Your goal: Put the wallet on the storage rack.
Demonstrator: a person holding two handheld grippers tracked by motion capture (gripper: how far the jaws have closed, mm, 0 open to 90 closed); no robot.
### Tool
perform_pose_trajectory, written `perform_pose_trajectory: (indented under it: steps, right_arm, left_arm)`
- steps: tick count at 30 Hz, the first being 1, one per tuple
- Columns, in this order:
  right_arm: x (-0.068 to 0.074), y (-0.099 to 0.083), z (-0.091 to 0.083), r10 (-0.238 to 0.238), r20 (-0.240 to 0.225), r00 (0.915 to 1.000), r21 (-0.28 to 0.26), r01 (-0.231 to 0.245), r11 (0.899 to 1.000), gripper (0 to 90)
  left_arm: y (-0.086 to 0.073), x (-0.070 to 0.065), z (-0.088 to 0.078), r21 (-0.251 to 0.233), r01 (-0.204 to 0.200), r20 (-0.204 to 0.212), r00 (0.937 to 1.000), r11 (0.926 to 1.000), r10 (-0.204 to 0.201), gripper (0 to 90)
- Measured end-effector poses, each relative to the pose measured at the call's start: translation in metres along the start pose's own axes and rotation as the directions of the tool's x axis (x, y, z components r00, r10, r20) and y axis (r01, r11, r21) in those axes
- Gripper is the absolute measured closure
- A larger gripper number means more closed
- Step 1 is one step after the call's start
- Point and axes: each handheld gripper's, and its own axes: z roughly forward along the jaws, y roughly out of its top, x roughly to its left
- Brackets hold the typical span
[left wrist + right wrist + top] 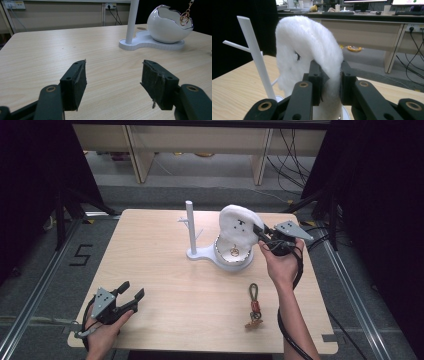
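Observation:
My right gripper [259, 232] is shut on a white fluffy plush [237, 225] and holds it up over a white egg-shaped bowl [245, 261]. In the right gripper view the jaws [330, 75] pinch a fold of the plush [312, 47]. A gold ring on a chain [234, 252] dangles from the plush into the bowl; the left gripper view catches it [185, 18] at the bowl's [167, 27] rim. My left gripper [131, 292] rests low at the table's near left corner, open, with nothing between its pads [113, 77].
The bowl shares a white base [200, 254] with an upright white pole [190, 227] that has short side pegs. A corded keychain [254, 306] lies on the table near the front right. Desks and cables stand beyond the far edge.

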Motion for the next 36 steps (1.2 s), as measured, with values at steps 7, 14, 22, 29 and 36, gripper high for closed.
perform_pose_trajectory:
  steps: [7,14,22,29,36]
  right_arm:
    - [-0.001,-0.008,0.007,0.015,-0.011,0.9998,0.035,-0.014,0.999,76.7]
    - [-0.006,-0.019,0.017,0.011,-0.011,0.9999,0.108,-0.010,0.994,76.5]
    - [-0.009,-0.025,0.025,0.009,-0.024,0.9997,0.172,-0.005,0.985,76.4]
    - [-0.007,-0.029,0.035,-0.009,-0.051,0.9987,0.253,0.022,0.967,76.5]
    - [-0.011,-0.032,0.043,-0.054,-0.034,0.9980,0.291,0.062,0.955,76.5]
  left_arm:
    - [0.000,-0.001,0.000,-0.001,-0.005,0.005,1.0000,1.0000,0.005,35.6]
    - [-0.001,-0.002,0.002,-0.011,-0.013,0.017,0.9998,0.9999,0.013,35.7]
    - [-0.001,-0.003,0.001,0.005,-0.020,0.013,0.9997,0.9998,0.020,35.8]
    - [-0.001,-0.004,0.001,0.009,-0.024,0.016,0.9996,0.9997,0.024,35.8]
    - [-0.002,-0.004,0.003,-0.006,-0.020,0.021,0.9996,0.9998,0.020,35.8]
